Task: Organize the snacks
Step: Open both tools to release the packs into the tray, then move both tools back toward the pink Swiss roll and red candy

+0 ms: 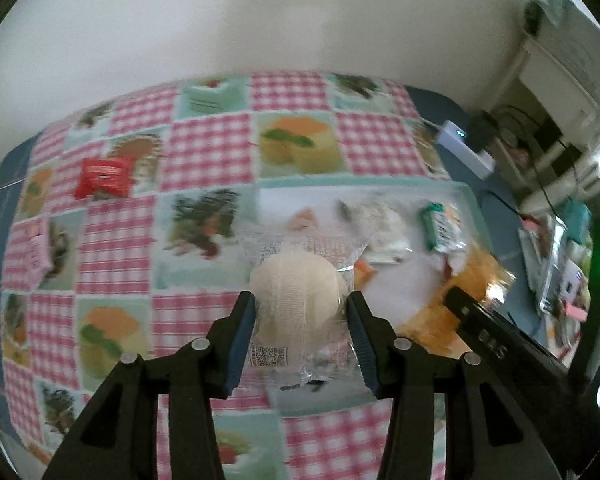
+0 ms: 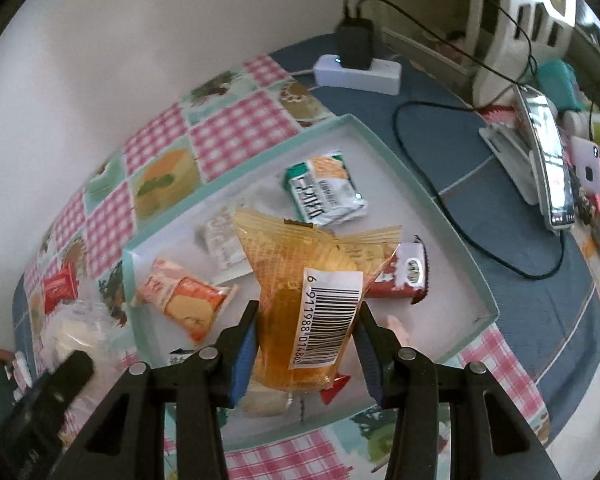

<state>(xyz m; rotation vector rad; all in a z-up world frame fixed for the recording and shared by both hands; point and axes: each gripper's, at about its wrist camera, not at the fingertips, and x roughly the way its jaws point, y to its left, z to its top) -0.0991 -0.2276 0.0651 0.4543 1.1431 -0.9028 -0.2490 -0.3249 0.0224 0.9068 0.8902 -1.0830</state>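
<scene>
Checked in pink gingham and printed food squares, the tablecloth (image 1: 204, 152) covers a table set against a plain pale wall. Far left on the cloth lies a red snack packet (image 1: 103, 177), well apart from everything else. Next comes the left gripper (image 1: 301, 316), its blue-padded jaws on either side of a round cream bun in a clear wrapper (image 1: 298, 300); motion blur makes it hard to say whether the pads press the bun or merely flank it. The bun hangs over the left edge of the shallow mint-rimmed tray (image 2: 452, 248). Inside the tray sit an orange-and-white biscuit pack (image 2: 184, 300), a pale wrapped snack (image 2: 222, 240), a green-and-white packet (image 2: 326, 194) and a red-brown bar (image 2: 400, 276). Above the tray's near part the right gripper (image 2: 306, 344) is clamped on a clear amber packet with a barcode label (image 2: 312, 300), pads pressing both its sides. To the right, on blue cloth, are a white power strip (image 2: 358, 70) with a black plug and cables.
</scene>
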